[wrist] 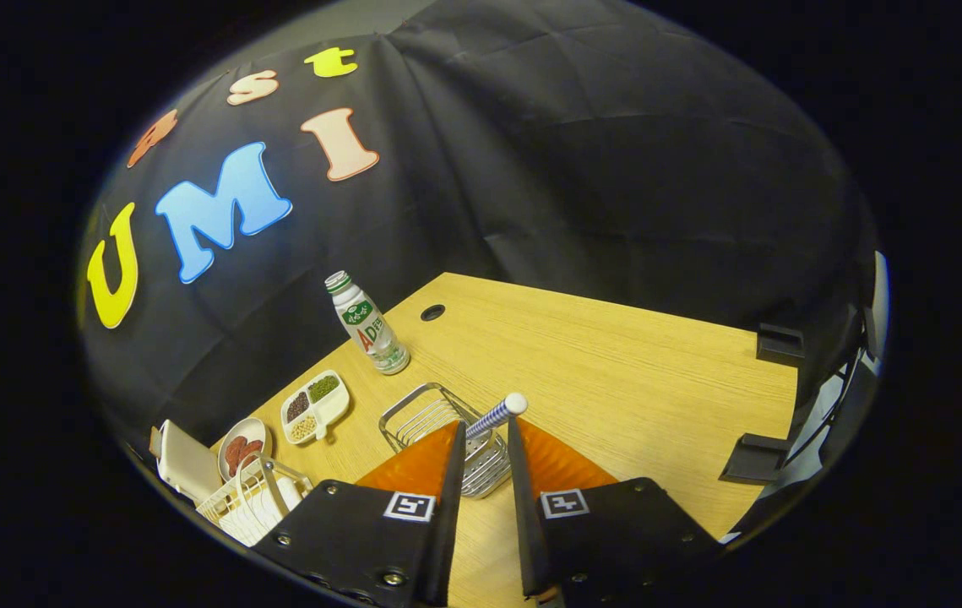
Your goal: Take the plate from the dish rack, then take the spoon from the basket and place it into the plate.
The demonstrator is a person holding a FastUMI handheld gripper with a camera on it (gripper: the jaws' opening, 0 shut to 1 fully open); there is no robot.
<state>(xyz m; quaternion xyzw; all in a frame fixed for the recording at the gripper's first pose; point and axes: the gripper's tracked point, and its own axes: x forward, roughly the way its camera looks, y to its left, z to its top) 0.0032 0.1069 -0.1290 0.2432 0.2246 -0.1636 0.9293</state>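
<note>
My gripper is shut on the spoon, gripping its blue-and-white striped handle between the two fingertips. The handle's white end pokes out just past the right fingertip, and the spoon's bowl is hidden behind the fingers. Right under and ahead of the fingers sits the wire basket on the wooden table. The white dish rack stands left of the fingers near the table's edge. A white, plate-like piece shows in it, partly covered by the gripper's body.
A small plate of reddish food and a divided dish of beans lie beyond the rack. A white box stands at the table's left corner. A drink bottle stands farther back. The wooden table stretches right.
</note>
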